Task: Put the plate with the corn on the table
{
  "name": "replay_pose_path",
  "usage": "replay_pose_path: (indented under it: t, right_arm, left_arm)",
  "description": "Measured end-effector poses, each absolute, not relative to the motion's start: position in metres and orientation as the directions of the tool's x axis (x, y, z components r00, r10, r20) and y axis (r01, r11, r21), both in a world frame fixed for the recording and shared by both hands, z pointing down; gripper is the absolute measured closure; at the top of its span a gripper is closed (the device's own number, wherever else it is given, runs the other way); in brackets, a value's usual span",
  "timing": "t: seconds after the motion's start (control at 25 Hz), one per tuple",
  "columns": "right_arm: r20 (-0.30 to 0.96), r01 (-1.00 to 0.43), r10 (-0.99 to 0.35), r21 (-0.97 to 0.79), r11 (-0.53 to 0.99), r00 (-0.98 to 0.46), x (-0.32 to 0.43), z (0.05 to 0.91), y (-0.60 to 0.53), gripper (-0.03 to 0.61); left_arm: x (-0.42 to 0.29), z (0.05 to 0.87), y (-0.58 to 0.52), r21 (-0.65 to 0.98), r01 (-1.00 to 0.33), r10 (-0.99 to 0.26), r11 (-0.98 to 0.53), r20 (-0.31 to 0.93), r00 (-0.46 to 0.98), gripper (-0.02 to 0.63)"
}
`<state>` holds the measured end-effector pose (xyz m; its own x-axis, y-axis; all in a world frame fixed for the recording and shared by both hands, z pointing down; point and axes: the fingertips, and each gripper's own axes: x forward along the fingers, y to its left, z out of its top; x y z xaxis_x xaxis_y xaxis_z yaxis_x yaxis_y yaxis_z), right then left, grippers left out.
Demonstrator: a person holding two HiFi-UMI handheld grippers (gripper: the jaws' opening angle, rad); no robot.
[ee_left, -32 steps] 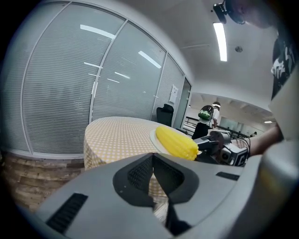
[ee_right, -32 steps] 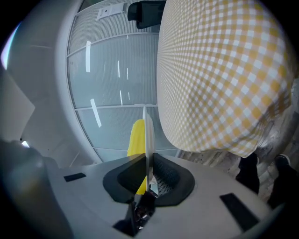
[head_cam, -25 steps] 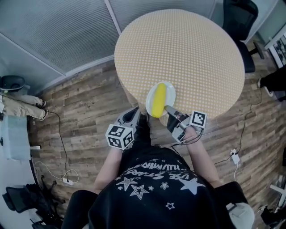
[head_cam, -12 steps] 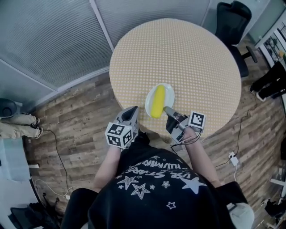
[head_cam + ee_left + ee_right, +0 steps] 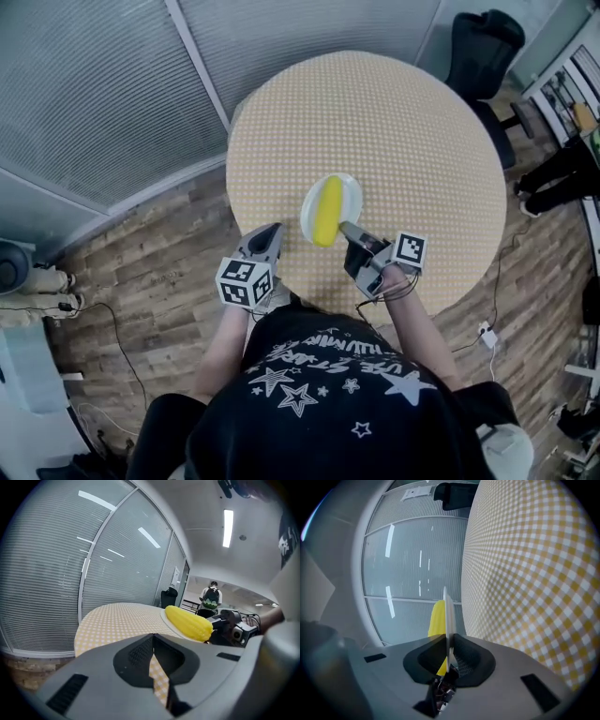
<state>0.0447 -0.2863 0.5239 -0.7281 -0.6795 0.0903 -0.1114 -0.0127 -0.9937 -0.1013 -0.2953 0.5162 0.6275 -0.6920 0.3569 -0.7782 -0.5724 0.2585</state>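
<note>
Left gripper (image 5: 269, 232): jaws drawn together to a thin slit, nothing between. Tips now over the near part of the table (image 5: 394, 122), a second ago just at its edge. Plate (image 5: 351, 193) with corn (image 5: 326, 210): farther in than a second ago, from close to the near edge to a spot a little left of and nearer than the table's centre. Held level and clear of the chequered cloth. Right gripper (image 5: 347, 228): clamped on the plate's near right rim, as before. Corn's long axis: away from the person, far end leaning slightly right, near end just past the plate's near rim. Open room: bare top on every side of the plate, widest toward the far side and the right. Glass wall with blinds (image 5: 112, 84) beyond the table's left edge, black chair (image 5: 483, 47) at its far right edge.
</note>
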Motion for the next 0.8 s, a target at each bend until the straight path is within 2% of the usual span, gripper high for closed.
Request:
replay_pose_path:
  t: [0.28, 0.64, 0.8]
  right_arm:
    - [0.143, -0.169, -0.695, -0.985, -0.031, -0.704, 0.04, 0.532, -0.342, 0.532]
    - [0.149, -0.16, -0.709, -0.986, -0.051, -0.689, 0.034, 0.546, -0.41, 0.532]
    - [0.189, -0.19, -0.704, -0.979, -0.078, -0.684, 0.038, 0.561, -0.435, 0.532]
  left_arm:
    - [-0.107, 0.527, -0.354, 0.249, -0.767, -0.67, -0.591, 0.378, 0.639, 0.606]
    - [-0.113, 0.526, -0.421, 0.238, -0.754, -0.66, -0.612, 0.371, 0.653, 0.606]
    - [-0.116, 0.53, -0.449, 0.227, -0.755, -0.659, -0.615, 0.377, 0.651, 0.606]
